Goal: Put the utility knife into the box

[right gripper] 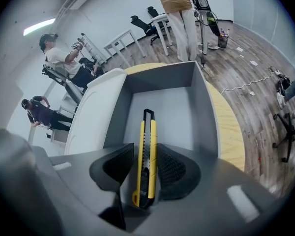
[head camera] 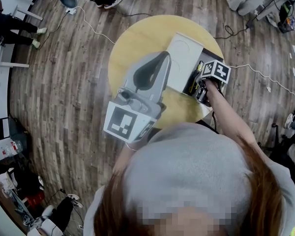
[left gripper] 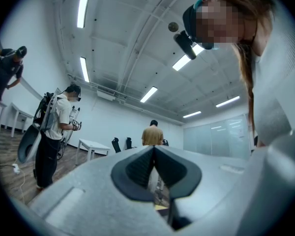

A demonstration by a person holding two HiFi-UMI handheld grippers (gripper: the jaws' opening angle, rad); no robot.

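Inside the box [right gripper: 179, 114], the right gripper [right gripper: 146, 154] stands open around the knife [right gripper: 147, 132]; a tilted lift could drag it out. The left gripper [left gripper: 154, 154] is closed, empty.

floor [head camera: 64, 92]: grey-brown wood planks | walls [left gripper: 115, 124]: white | light: ceiling strip lamps [left gripper: 82, 6] | furniture: round yellow table [head camera: 132, 38], white desks [left gripper: 94, 144], office chairs [right gripper: 140, 21]

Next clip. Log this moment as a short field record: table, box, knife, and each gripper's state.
surface: round yellow table
box: grey, open-topped, white lid alongside it
utility knife: yellow and black, lying lengthwise between the right gripper's jaws, its far end over the box floor
right gripper: open, gap visible at one pad, knife not clamped
left gripper: shut, empty, raised away from the box
knife resting on box floor: cannot tell
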